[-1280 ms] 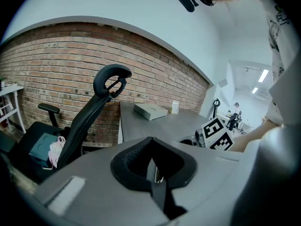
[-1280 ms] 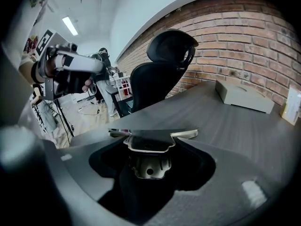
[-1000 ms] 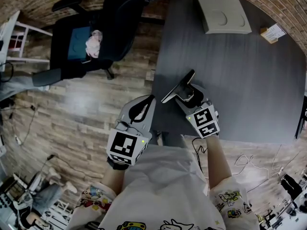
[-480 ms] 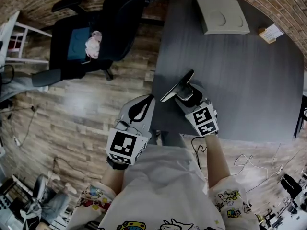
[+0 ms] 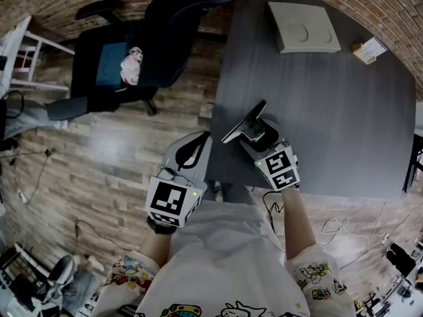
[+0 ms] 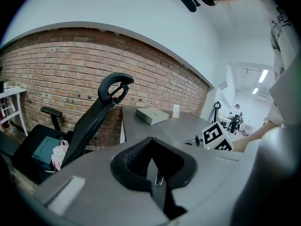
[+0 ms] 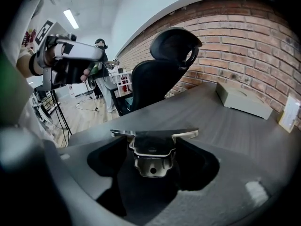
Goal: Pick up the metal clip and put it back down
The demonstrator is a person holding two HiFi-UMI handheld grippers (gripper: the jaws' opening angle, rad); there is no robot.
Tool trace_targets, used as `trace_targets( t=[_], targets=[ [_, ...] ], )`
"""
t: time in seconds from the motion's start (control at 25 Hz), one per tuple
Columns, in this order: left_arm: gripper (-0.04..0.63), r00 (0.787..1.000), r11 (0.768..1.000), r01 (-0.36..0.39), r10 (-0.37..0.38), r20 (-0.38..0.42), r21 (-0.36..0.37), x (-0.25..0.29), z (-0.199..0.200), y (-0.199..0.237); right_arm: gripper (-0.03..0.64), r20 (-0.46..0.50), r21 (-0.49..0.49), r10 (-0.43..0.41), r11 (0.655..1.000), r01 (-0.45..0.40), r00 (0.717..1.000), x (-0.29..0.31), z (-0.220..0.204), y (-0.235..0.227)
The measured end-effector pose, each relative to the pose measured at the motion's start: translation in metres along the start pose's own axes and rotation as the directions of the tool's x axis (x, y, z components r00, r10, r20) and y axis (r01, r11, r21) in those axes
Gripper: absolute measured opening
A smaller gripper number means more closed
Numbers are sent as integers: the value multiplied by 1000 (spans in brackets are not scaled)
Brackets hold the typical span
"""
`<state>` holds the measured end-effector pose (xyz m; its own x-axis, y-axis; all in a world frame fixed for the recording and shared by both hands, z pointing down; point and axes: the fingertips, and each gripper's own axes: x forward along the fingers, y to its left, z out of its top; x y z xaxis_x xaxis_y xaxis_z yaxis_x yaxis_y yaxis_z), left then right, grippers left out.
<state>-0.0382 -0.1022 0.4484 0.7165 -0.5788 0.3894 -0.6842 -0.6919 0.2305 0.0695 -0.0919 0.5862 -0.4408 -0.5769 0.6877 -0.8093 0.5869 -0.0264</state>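
The wooden floor (image 5: 99, 150) takes up the left of the head view. The dark grey desk (image 5: 344, 111) fills the right. A black office chair (image 5: 152, 38) stands on the floor off the desk's left edge, with a small pink and white bundle (image 5: 135, 61) on its seat. A flat pale box (image 5: 304, 26) lies near the desk's far edge. A small tan packet with a white label (image 5: 369, 48) lies toward the far right corner.

The left tongs (image 5: 201, 140) hang over the floor just off the desk's left edge, near its near left corner. Their jaws are pressed together. A small silvery bit (image 6: 159, 177) shows at the seam, too small to tell what it is.

The right tongs (image 5: 260, 134) are over the desk, close to its left edge and toward the near left corner, pointing down at the surface. Their jaws have just been opening and now stand wide apart. The metal clip (image 7: 151, 149) lies between them. Its broad lip spans the gap at the tips, and its handle, which has a hole in it, points back toward the camera. The pictures do not show whether the clip rests flat on the desk.
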Motion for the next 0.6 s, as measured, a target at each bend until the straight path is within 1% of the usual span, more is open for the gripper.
trace_targets(
  t=[0.2,0.44,0.6],
  targets=[
    [9,1000,1000,-12,12,25,8,-4,9,2,325,33,29,-17,999,16,999,-13,10,-3],
    [8,997,999,-35,33,70,28,-10,29,8,325,110,45,-42,998,37,993,-36,37,-6],
    [9,994,998,-41,35,103,49,-12,45,8,325,179,41,-75,997,69,981,-57,60,-11]
  ],
)
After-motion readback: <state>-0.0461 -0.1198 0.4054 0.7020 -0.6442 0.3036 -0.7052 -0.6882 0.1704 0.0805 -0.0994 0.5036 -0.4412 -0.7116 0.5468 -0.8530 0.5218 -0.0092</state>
